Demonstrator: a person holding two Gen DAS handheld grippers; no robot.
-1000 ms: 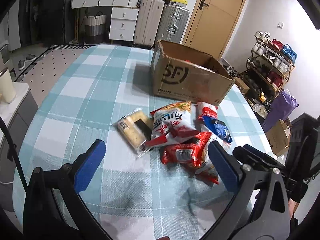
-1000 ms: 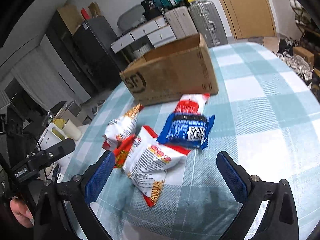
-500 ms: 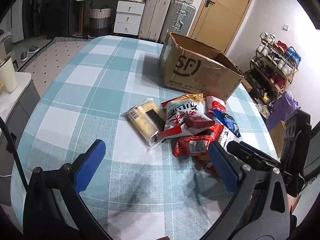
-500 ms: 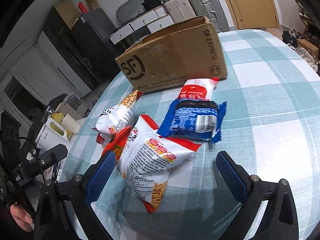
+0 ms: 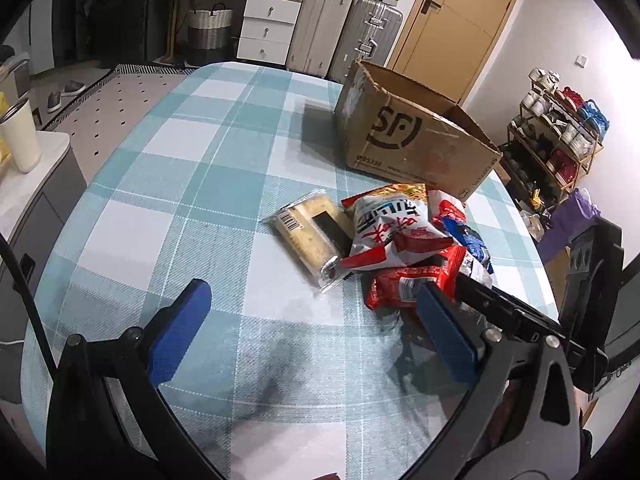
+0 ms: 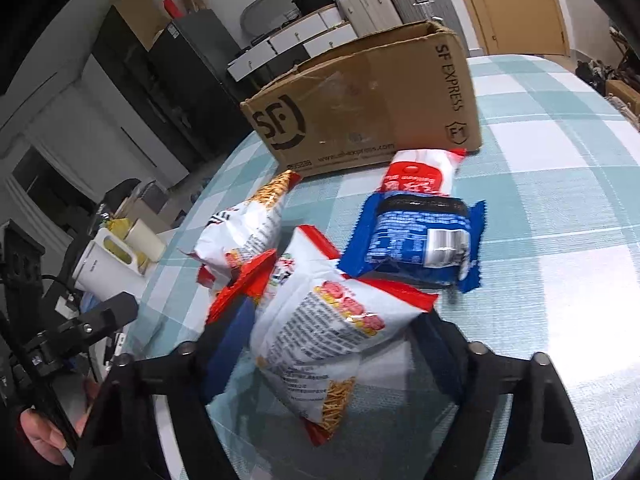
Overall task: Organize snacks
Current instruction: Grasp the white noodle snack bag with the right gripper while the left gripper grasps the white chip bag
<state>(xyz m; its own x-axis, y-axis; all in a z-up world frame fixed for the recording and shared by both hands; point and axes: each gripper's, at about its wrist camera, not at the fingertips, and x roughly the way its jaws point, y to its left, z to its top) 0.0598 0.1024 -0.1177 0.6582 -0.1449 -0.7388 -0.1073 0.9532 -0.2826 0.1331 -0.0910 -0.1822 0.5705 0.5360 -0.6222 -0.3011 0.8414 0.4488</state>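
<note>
Our left gripper (image 5: 308,332) hangs wide open over bare checked cloth, nothing between its blue pads, short of the snack pile. It has sunk a little toward the table (image 5: 172,168) over the last second, and the pile now sits nearer in its view, yet it has touched nothing. Ahead of it, from left to right, we see the clear-wrapped cracker pack (image 5: 308,236), the white and red chip bag (image 5: 394,228) lying partly over it, and the red packet (image 5: 404,284) nearest the right jaw.

Further right, the big change is in our right gripper (image 6: 332,344). A second ago its jaws stood fully apart with the noodle snack bag (image 6: 324,320) lying loose ahead of them; now they have just been closing, and the bag sits squarely between them. Its sides bulge against the pads, so we judge that the grip has taken, though the right pad is hidden behind the bag. The bag still looks to rest on the cloth.

Beyond it lie the blue packet (image 6: 420,240) and the red and white pouch (image 6: 420,172), whose far end reaches the cardboard box (image 6: 372,108). Open-topped, the box stands at the far side.

For the task, this means one snack is likely secured and ready to lift toward the box.
</note>
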